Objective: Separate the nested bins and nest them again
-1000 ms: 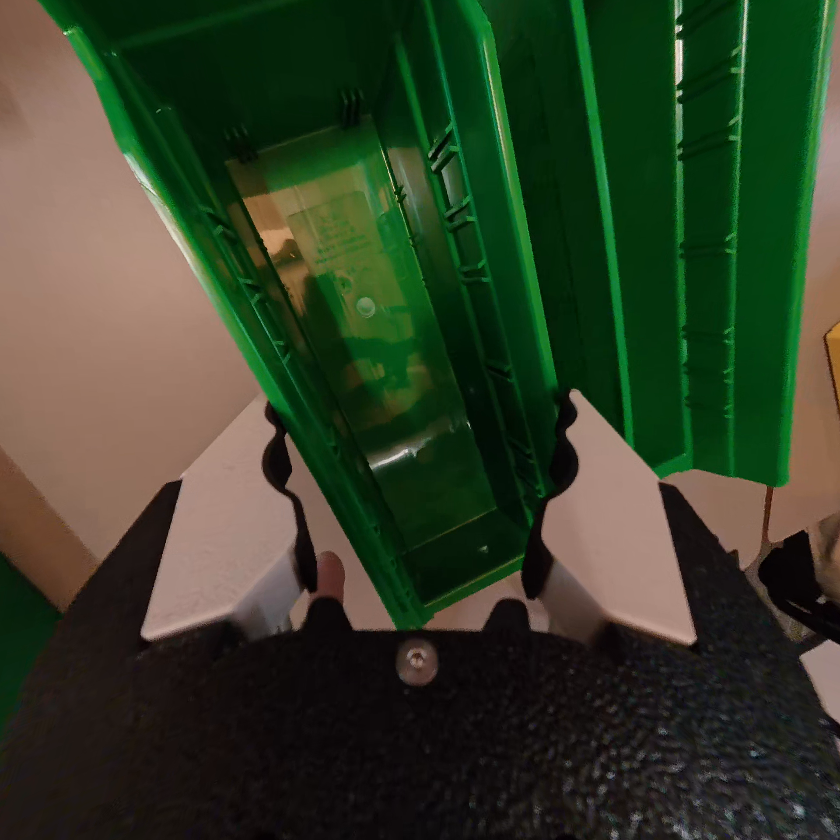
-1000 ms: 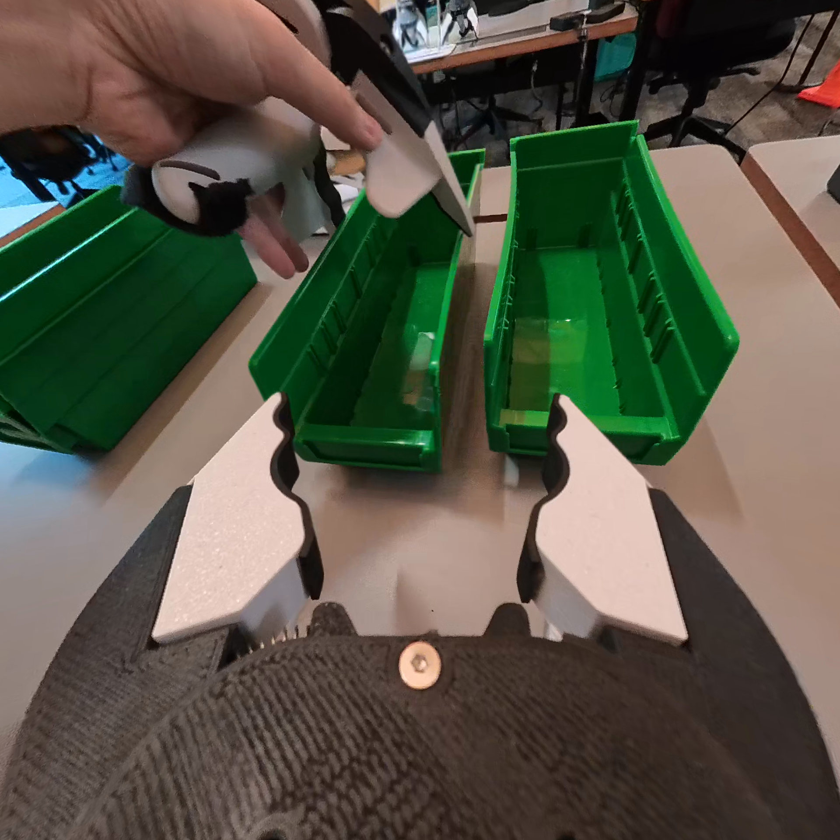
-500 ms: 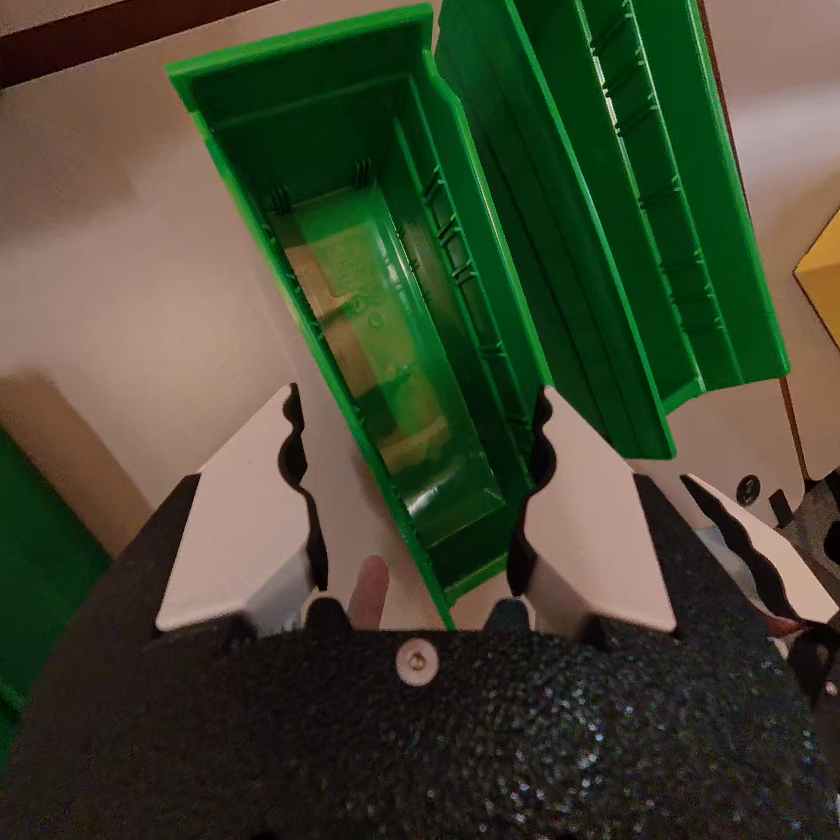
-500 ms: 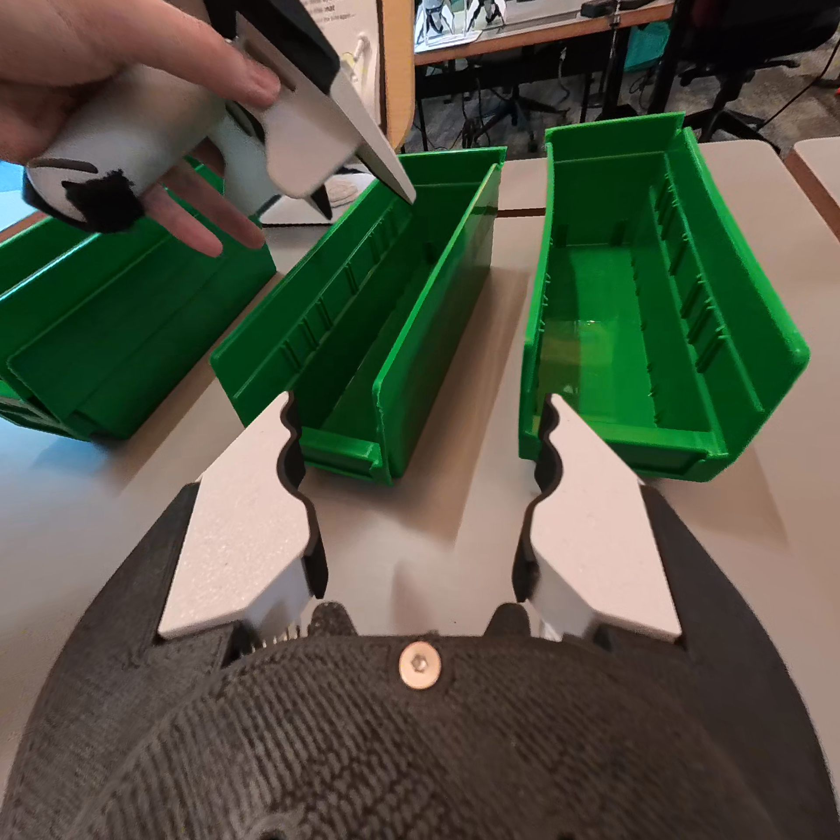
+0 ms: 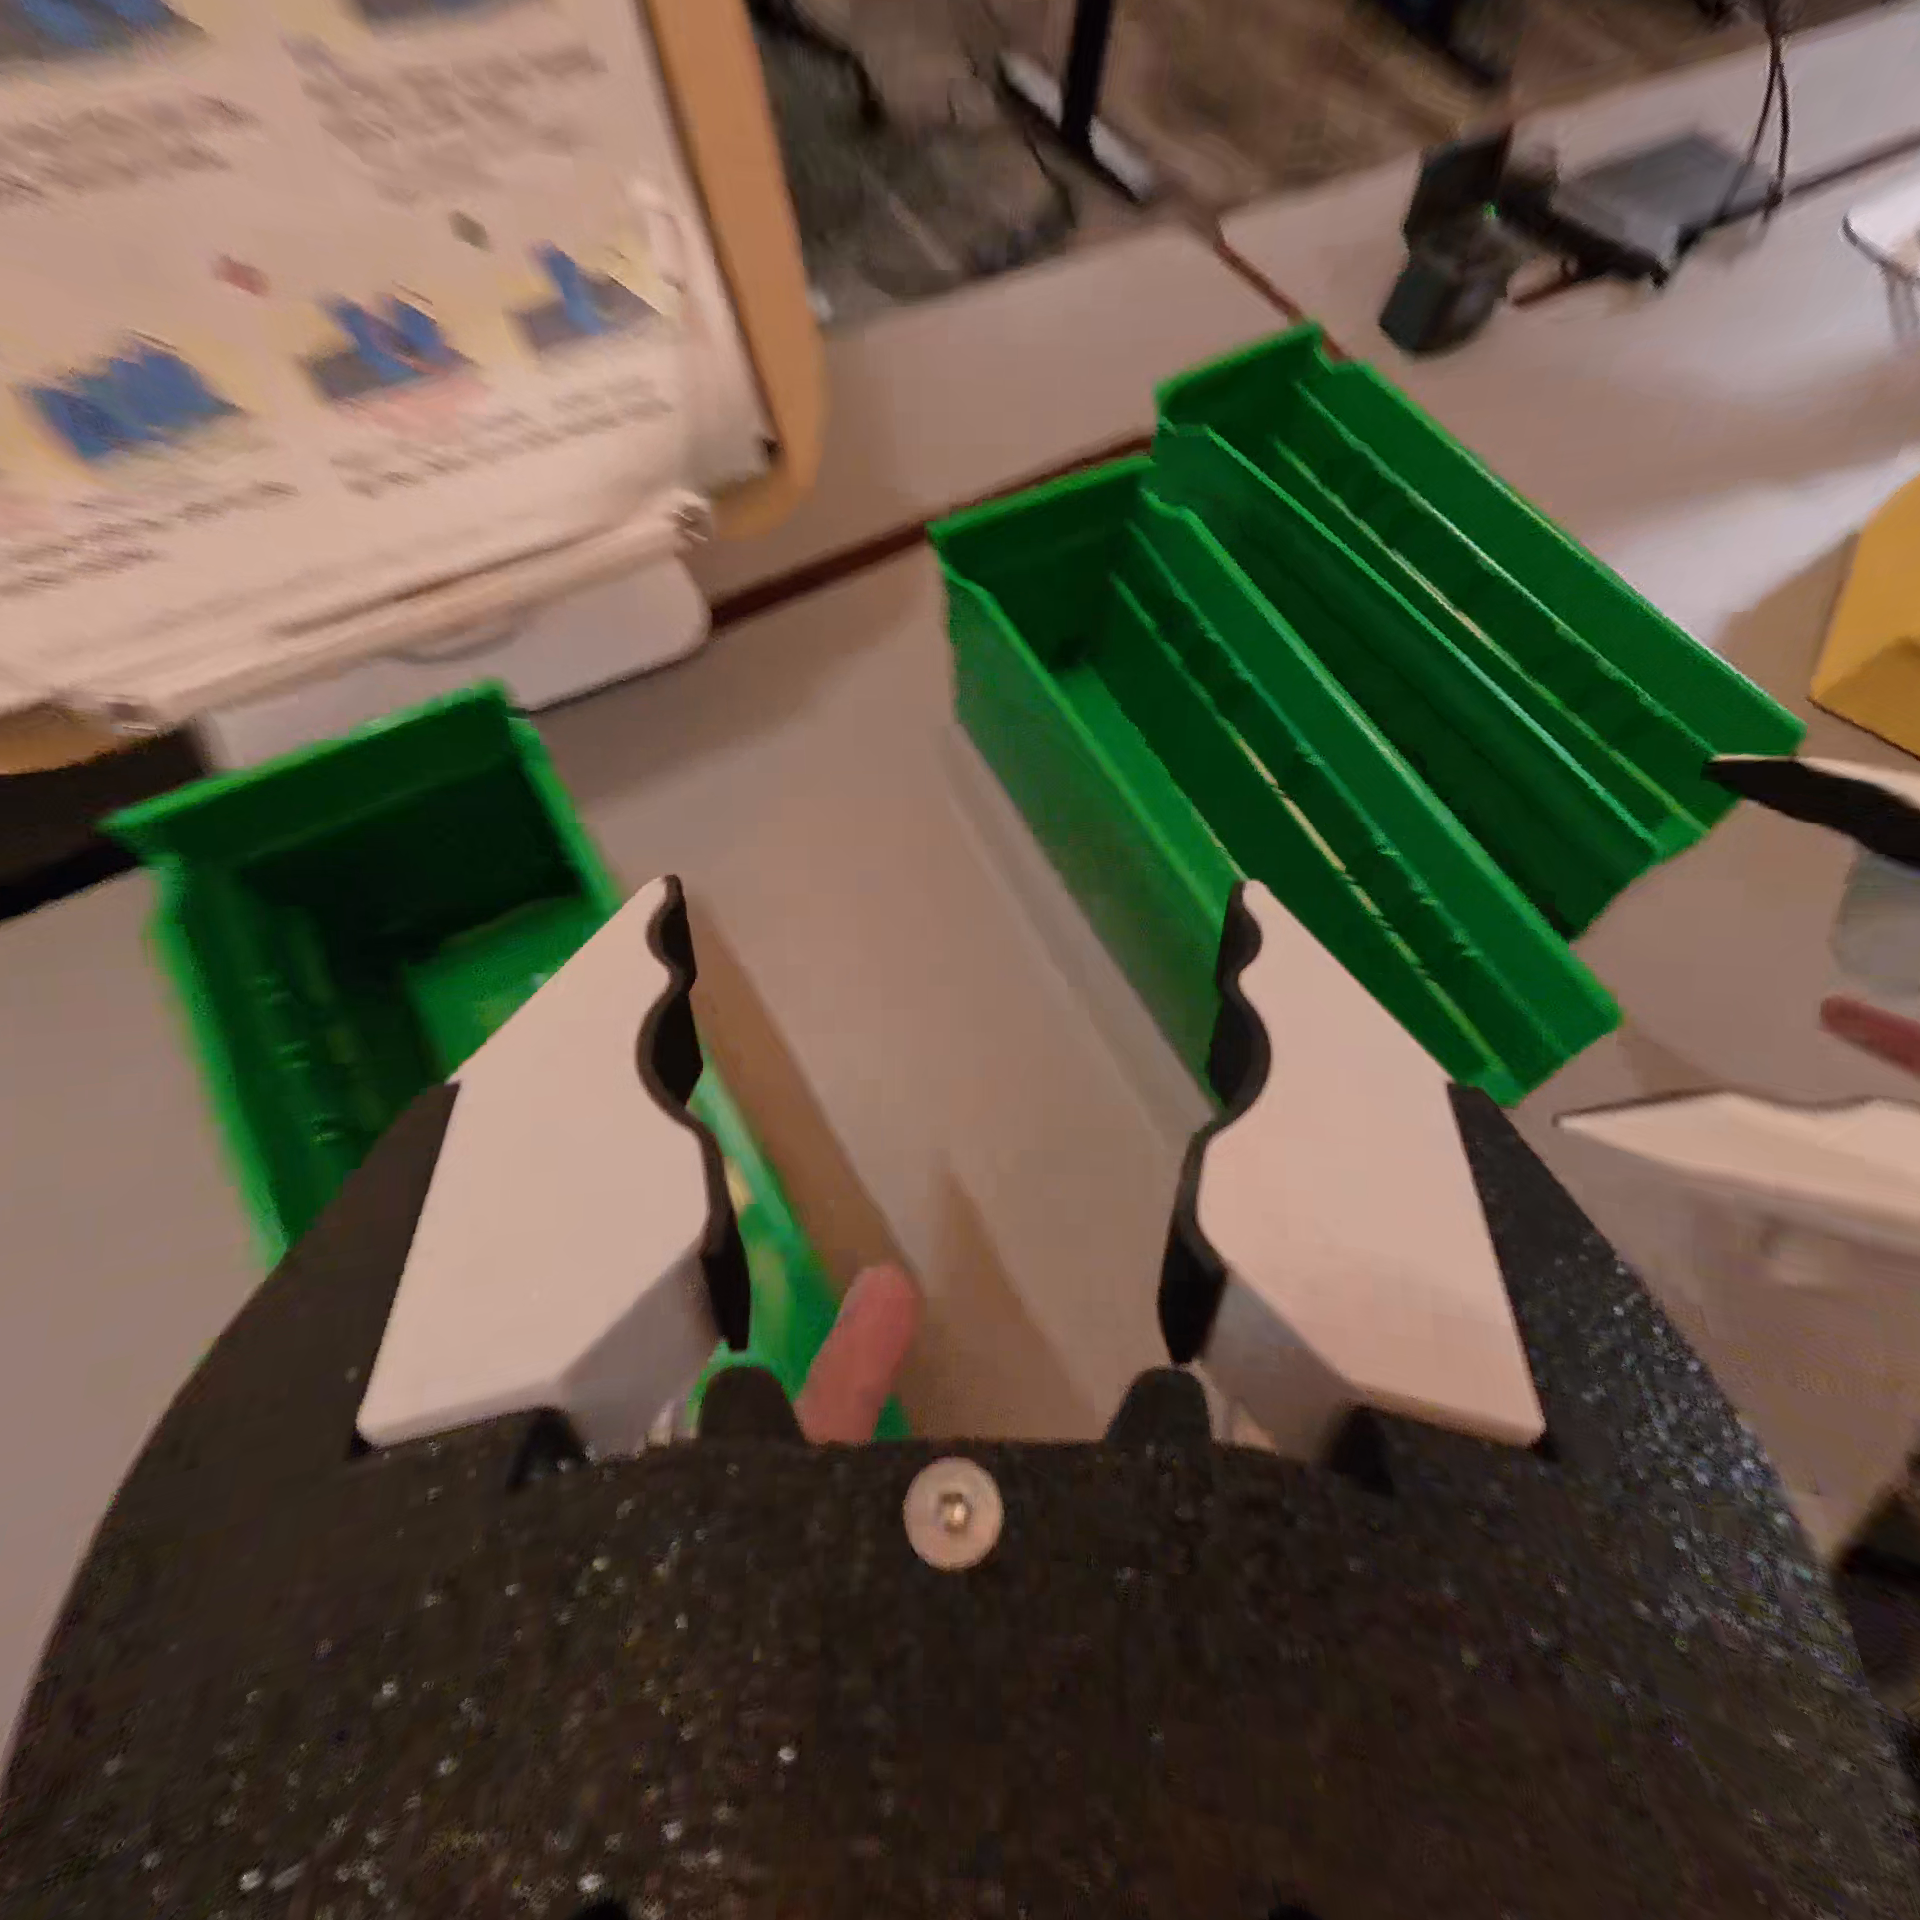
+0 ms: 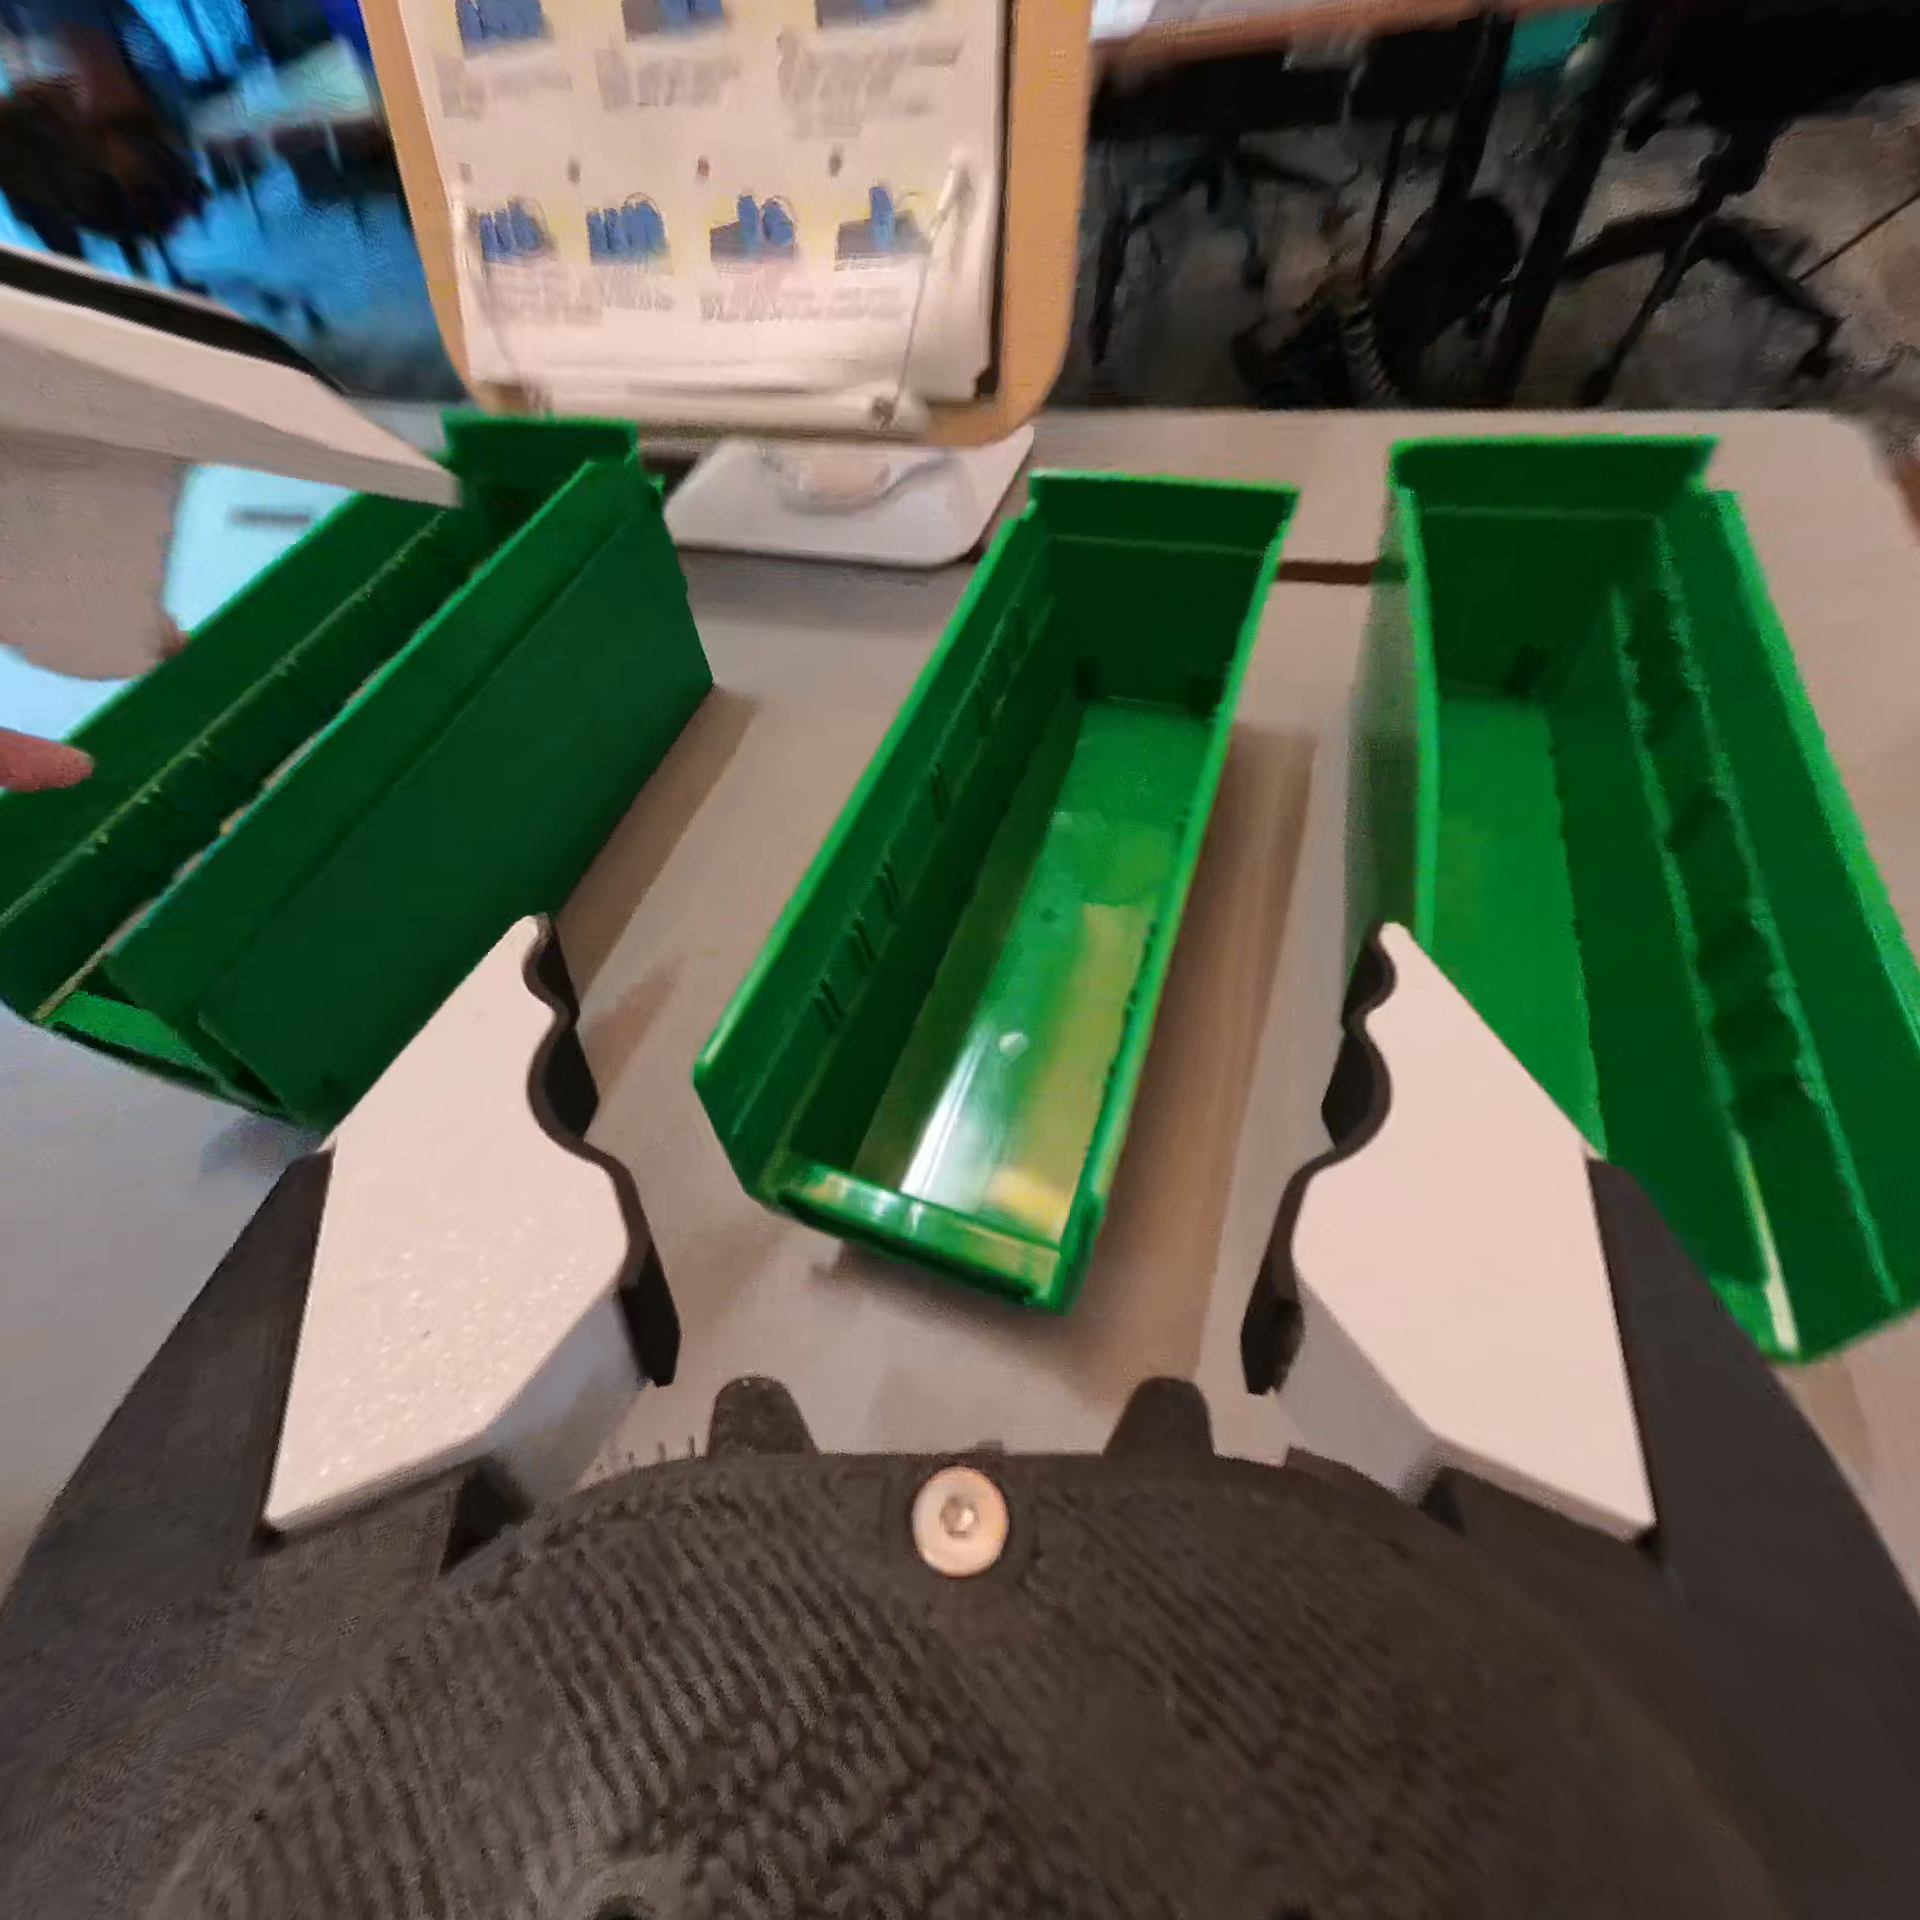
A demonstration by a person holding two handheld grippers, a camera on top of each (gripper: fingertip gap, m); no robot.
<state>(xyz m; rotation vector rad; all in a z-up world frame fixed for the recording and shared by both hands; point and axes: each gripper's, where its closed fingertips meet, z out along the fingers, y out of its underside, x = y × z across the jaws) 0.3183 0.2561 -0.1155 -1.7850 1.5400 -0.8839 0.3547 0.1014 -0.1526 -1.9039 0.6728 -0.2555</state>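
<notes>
Green plastic bins stand on a grey table. In the right wrist view, a nested stack is at the left, a single bin in the middle, and another bin at the right. My right gripper is open and empty, held in front of the middle bin. My left gripper is open and empty, over the table between the stack and the middle bin. One left finger shows over the stack's far end.
A board with printed sheets stands on a white base at the back of the table. A yellow object lies at the far right. Desks, chairs and cables stand beyond the table. My right gripper's finger shows at the right edge.
The middle bin was tilted under my left gripper and now rests flat on the table. My left gripper has moved left toward the stack. The right view has swung left.
</notes>
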